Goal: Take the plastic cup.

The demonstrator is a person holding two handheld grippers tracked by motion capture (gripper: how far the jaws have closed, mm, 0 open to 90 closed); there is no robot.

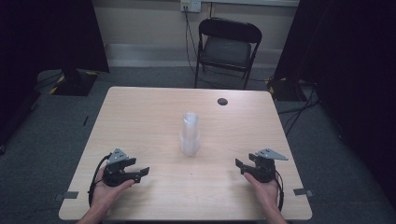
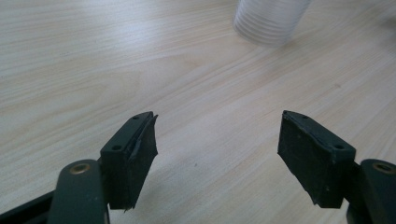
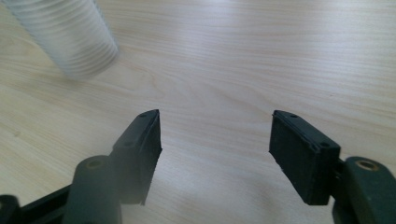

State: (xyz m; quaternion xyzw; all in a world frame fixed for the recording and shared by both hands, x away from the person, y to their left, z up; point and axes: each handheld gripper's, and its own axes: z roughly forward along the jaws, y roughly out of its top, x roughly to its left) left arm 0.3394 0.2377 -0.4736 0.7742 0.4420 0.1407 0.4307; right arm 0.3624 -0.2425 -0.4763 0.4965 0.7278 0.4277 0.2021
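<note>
A stack of clear plastic cups (image 1: 190, 134) stands upside down near the middle of the light wooden table (image 1: 140, 112). My left gripper (image 1: 144, 171) rests near the front left, held in a hand, jaws open and empty, pointing right toward the stack. My right gripper (image 1: 239, 164) sits at the front right, also open and empty, pointing left. In the left gripper view the ribbed stack (image 2: 270, 21) shows at the top right beyond the gripper (image 2: 217, 140). The right gripper view has the stack (image 3: 70, 37) at the top left, ahead of the gripper (image 3: 215, 140).
A dark round cable hole (image 1: 222, 101) sits near the table's far right. A black folding chair (image 1: 227, 49) stands behind the table. Black curtains hang at both sides, and cables run along the grey carpet.
</note>
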